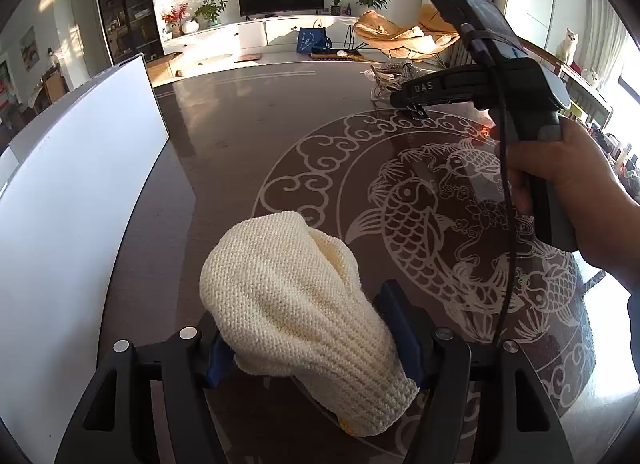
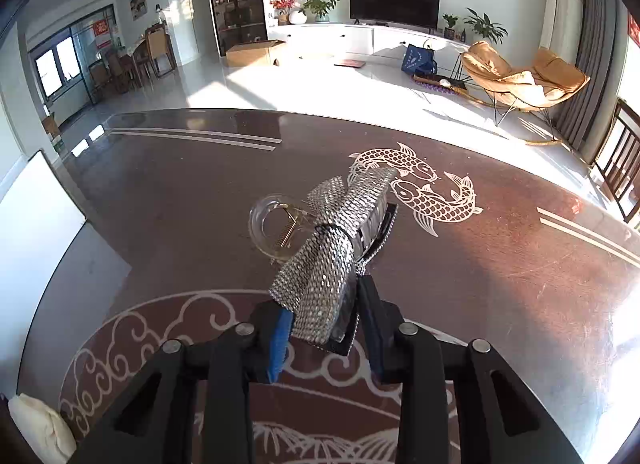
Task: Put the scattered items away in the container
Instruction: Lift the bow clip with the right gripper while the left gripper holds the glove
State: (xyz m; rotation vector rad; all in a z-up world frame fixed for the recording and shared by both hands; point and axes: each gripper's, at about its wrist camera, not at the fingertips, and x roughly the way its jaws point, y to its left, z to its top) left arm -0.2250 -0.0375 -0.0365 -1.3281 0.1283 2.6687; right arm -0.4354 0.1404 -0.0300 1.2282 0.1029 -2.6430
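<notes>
Left wrist view: my left gripper (image 1: 316, 338) has its blue pads (image 1: 400, 328) pressed in on a cream knitted glove (image 1: 288, 304), one pad on each side, the cuff end hanging toward me and the rest bulging forward over the dark table (image 1: 248, 136) with its pale fish pattern. A white container (image 1: 76, 184) stands along the table's left side, well apart from the glove. Across the table I see my right hand (image 1: 568, 192) on the other handle. Right wrist view: my right gripper (image 2: 324, 328) is closed tight on a rhinestone bow hair clip (image 2: 336, 248), held clear above the tabletop; its clear plastic claw and spring (image 2: 284, 230) stick out to the left
</notes>
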